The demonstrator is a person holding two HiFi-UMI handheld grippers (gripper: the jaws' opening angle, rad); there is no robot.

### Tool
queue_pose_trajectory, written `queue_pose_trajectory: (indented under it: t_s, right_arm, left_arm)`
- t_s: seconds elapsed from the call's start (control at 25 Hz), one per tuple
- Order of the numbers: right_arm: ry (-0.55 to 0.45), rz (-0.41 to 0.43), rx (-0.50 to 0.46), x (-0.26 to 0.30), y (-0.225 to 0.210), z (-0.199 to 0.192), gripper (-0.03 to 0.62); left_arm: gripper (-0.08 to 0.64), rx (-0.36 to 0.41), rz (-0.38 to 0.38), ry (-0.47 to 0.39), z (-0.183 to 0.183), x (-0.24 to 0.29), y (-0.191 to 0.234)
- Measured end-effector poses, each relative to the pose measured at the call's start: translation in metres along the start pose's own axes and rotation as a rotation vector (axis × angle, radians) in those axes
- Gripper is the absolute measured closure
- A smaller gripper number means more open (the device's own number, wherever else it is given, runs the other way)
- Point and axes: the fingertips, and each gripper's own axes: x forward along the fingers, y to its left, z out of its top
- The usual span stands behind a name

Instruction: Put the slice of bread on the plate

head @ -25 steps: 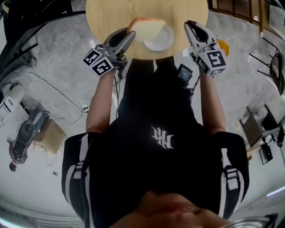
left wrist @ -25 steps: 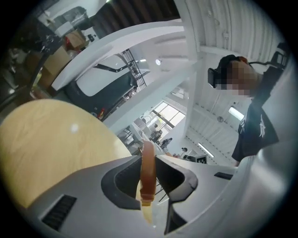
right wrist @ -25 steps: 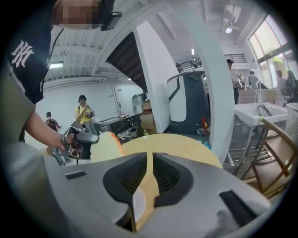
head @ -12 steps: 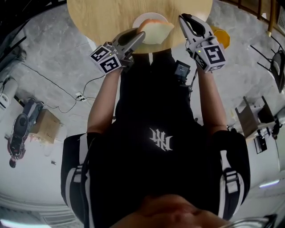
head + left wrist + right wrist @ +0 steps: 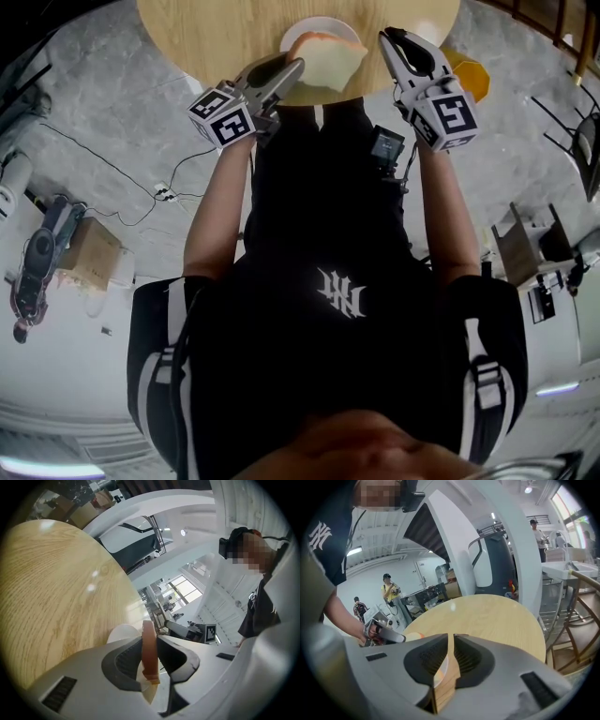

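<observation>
The table [image 5: 206,37] at twelve o'clock is pale honey wood with fine straight grain. The plate [image 5: 292,36] is plain white. The bread [image 5: 330,62] has cream crumb and an orange-brown crust. At one o'clock something [image 5: 468,81] too small to name is bright orange. The shirt [image 5: 328,366] is black, with a white emblem mid-chest and white stripes on both sleeves. The floor [image 5: 112,122] is grey, mottled like marble. At nine o'clock a box [image 5: 89,255] is cardboard brown.

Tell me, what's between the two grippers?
The bread slice, over the white plate on the wooden table; the head view shows it.
</observation>
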Motion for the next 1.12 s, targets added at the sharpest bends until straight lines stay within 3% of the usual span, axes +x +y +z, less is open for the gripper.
queue_pose_trajectory:
  t_s: [0.36, 0.92, 1.12]
  right_arm:
    - [0.009, 0.020, 0.014, 0.006, 0.002, -0.006, 0.552]
    - [0.017, 0.035, 0.019, 0.009, 0.011, -0.014, 0.552]
    - [0.010, 0.024, 0.009, 0.006, 0.010, -0.015, 0.552]
  left_arm:
    - [0.439, 0.083, 0.089, 0.061, -0.004, 0.003, 0.016]
    - [0.411, 0.426, 0.321, 0.213, -0.011, 0.004, 0.035]
    - [0.411, 0.460, 0.319, 0.169, -0.006, 0.004, 0.030]
